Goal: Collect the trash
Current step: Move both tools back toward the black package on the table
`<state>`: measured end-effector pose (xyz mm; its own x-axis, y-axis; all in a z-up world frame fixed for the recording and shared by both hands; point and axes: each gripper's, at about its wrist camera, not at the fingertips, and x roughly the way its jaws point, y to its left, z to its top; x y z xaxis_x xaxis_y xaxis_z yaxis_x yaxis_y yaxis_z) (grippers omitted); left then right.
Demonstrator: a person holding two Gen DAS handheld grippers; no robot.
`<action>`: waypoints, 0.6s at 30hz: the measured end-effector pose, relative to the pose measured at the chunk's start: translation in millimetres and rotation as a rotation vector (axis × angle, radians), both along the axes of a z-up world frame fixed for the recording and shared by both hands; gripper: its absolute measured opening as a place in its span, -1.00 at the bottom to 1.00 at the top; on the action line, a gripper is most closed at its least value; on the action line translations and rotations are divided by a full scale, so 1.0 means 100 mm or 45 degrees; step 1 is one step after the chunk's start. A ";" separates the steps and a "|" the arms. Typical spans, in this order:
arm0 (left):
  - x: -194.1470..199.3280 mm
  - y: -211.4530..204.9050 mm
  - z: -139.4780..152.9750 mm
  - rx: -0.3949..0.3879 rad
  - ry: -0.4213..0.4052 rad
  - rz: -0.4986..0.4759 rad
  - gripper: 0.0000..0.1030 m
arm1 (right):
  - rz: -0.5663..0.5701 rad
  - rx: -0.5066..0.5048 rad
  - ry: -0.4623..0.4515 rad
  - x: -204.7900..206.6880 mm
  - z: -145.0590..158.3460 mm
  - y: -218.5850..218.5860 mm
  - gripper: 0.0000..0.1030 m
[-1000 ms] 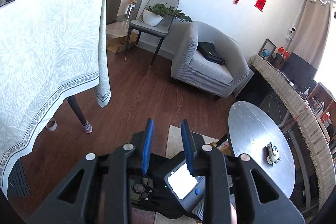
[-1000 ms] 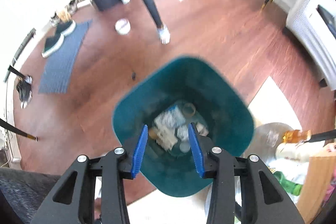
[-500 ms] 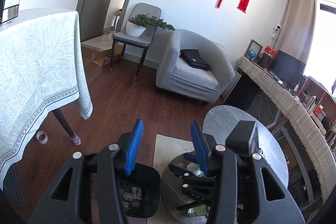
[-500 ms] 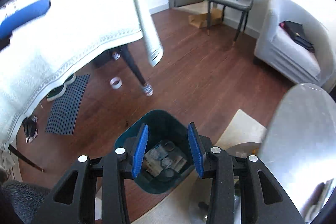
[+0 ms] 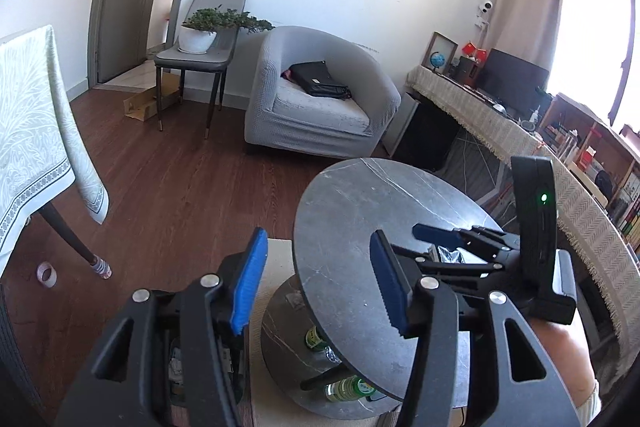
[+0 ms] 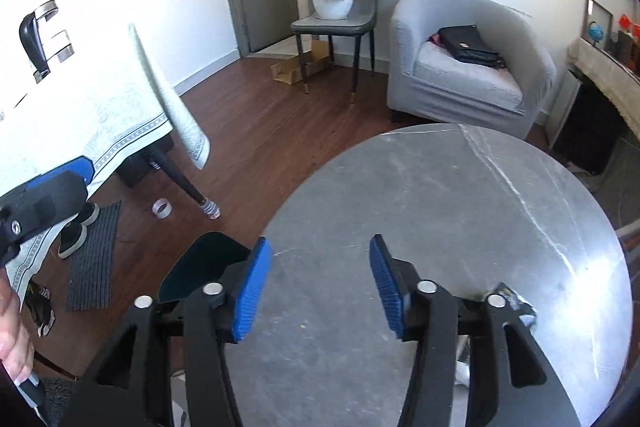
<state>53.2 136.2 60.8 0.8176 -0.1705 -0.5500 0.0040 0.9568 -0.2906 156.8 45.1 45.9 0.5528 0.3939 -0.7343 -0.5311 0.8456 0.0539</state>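
Observation:
My left gripper (image 5: 318,277) is open and empty, held at the left edge of the round grey marble table (image 5: 360,203). My right gripper (image 6: 320,285) is open and empty over the same table top (image 6: 460,207); it also shows in the left wrist view (image 5: 440,239). A crumpled shiny wrapper (image 6: 514,301) lies on the table just right of the right gripper, partly hidden behind its frame; it also shows in the left wrist view (image 5: 450,254). The teal trash bin (image 6: 204,267) stands on the floor left of the table, mostly hidden by the gripper.
Green bottles (image 5: 344,387) lie on the table's lower shelf (image 5: 280,331). A cloth-covered dining table (image 5: 28,131) stands at the left, a tape roll (image 6: 162,207) by its leg. A grey armchair (image 5: 320,99) and a chair with a plant (image 5: 200,35) stand behind.
Both grippers have risen and swung right, from over the trash bin to over the round table. Both jaws have opened wider.

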 end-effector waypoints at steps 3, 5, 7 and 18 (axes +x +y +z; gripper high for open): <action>0.05 -0.14 -0.08 0.012 0.020 -0.027 0.08 | -0.130 -0.022 -0.019 0.02 -0.03 -0.24 0.45; 0.09 -0.22 -0.12 0.001 0.029 -0.044 0.08 | -0.194 -0.035 -0.019 0.06 -0.07 -0.42 0.55; 0.11 -0.31 -0.14 -0.008 0.033 -0.061 0.08 | -0.248 -0.061 -0.013 0.09 -0.14 -0.55 0.60; 0.32 -0.68 -0.36 0.011 0.106 -0.146 0.08 | -0.396 -0.059 0.137 0.24 -0.48 -0.89 0.60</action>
